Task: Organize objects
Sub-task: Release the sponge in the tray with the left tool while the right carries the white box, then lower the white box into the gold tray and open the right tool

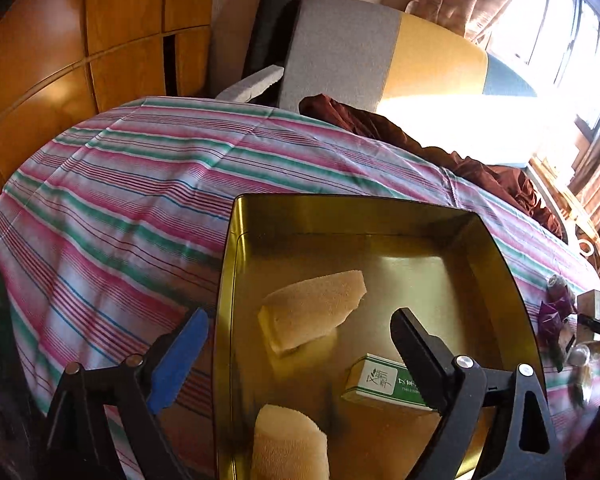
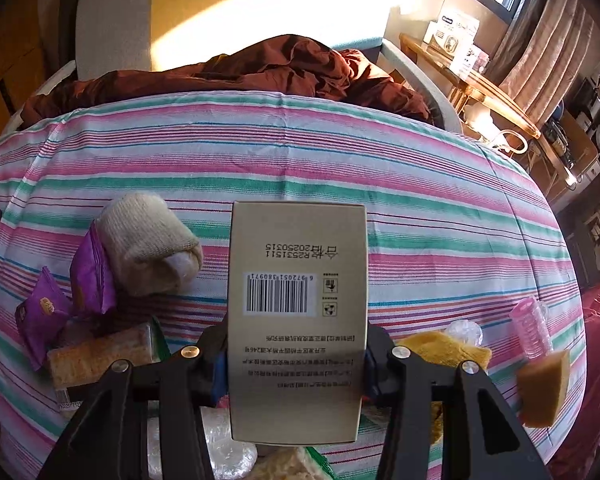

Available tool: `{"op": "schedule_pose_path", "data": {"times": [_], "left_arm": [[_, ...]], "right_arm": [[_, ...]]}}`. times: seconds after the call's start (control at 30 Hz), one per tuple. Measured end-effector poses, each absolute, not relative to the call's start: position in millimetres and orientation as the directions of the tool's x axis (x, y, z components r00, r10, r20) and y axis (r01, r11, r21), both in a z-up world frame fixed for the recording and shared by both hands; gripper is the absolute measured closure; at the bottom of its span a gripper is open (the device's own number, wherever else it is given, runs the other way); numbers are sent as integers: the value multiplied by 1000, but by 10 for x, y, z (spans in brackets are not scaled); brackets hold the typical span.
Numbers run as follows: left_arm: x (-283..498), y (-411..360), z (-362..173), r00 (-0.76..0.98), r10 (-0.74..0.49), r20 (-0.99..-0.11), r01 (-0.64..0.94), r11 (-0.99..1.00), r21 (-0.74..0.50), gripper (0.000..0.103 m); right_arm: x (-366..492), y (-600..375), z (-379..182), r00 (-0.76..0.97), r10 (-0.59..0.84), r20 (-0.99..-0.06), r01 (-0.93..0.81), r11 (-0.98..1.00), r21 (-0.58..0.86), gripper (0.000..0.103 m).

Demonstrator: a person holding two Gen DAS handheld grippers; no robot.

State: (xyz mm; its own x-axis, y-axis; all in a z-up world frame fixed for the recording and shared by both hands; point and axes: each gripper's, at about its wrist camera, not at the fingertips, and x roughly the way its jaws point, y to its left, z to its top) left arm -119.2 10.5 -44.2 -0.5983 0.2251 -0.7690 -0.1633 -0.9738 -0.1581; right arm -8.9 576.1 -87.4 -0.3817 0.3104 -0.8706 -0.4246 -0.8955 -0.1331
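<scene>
The left claw (image 1: 300,344) is hanging wide apart over a gold metal tin (image 1: 340,216), with nothing pressed between its fingers: the blue-padded finger (image 1: 180,360) is sitting outside the tin's left wall, above the striped cloth (image 1: 120,200), and the black finger (image 1: 416,356) is reaching over the inside. Within the tin a tan sponge (image 1: 312,308) is lying near the middle, a second sponge piece (image 1: 288,444) is showing at the near edge between the fingers, and a small green-and-white box (image 1: 384,380) is resting just beside the black finger; whether they touch is not clear. The tin itself is sitting on the striped cloth, which is covering the table. The right claw (image 2: 296,364) is clamping a beige carton (image 2: 298,312) by its long sides, barcode face toward the camera, holding it up over the same striped cloth. On the cloth to its left a rolled cream sock (image 2: 148,244) is lying beside purple snack packets (image 2: 88,276) and a wrapped cake bar (image 2: 100,356). To its right a yellow sponge (image 2: 448,348), a pink clear bottle (image 2: 532,328) and another sponge wedge (image 2: 544,388) are lying near the table's edge. A brown garment (image 2: 260,68) is bunching up at the far side.
</scene>
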Motion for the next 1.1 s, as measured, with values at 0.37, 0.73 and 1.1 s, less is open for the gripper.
{"op": "schedule_pose_path", "data": {"times": [0.37,0.73,1.1], "left_arm": [[-702,-109,-239,-665,211,-716,-156,-977,-142,4],[-480,-199,-298,-670,208,-713,-159,-978,-136,0],[-358,-402,-398,-679,187,-710,-138,-982,-127,0]], "right_arm": [[-181,5101,118,-599,272,-753,-406,-914,-7,53],[-1086,2745,67,-556,-101,-825,90,-994,61,53],[-1684,1823,-818,-338,-95,-936,46,-995,84,53]]}}
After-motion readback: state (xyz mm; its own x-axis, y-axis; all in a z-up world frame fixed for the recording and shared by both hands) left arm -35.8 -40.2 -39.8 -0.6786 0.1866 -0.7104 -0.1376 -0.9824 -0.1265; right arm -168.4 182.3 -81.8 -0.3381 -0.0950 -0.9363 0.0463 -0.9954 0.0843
